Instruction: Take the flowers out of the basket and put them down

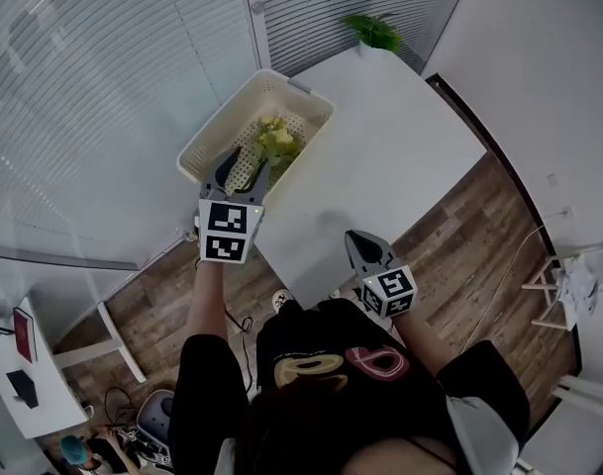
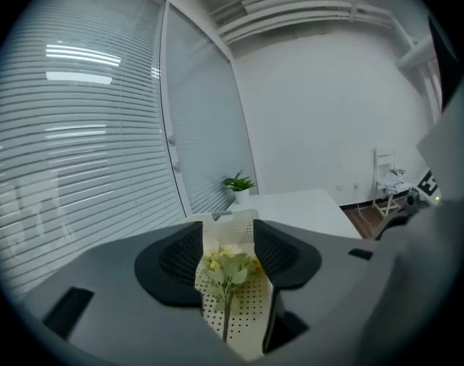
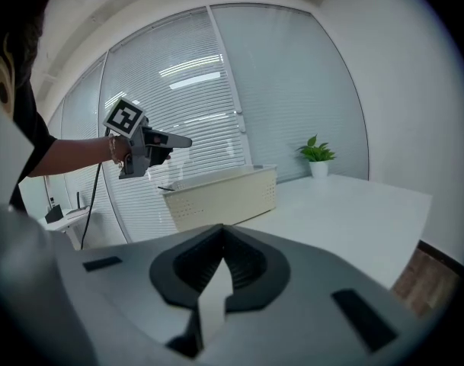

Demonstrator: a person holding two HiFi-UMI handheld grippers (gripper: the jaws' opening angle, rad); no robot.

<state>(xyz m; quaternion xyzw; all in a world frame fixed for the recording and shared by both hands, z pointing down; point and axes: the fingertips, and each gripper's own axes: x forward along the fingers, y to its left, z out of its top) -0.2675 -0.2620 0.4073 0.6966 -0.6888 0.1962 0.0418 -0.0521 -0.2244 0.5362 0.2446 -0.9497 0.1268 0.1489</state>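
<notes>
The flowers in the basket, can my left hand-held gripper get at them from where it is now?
Probably yes. The left hand-held gripper hangs over the near end of the open-topped basket with its jaws apart. The flowers lie just ahead in line with them, and nothing covers them.

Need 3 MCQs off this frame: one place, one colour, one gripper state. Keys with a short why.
1. The flowers lie:
A) in the basket on the table
B) loose on the table
C) under the table

2. The basket is:
A) blue
B) cream
C) black

3. The left gripper is:
A) shut on the flowers
B) shut on the basket rim
C) open

Key:
1 A, they lie within its perforated walls.
2 B, it is pale cream in all three views.
3 C, its jaws stand apart and the flowers beyond them are ungripped.
</notes>
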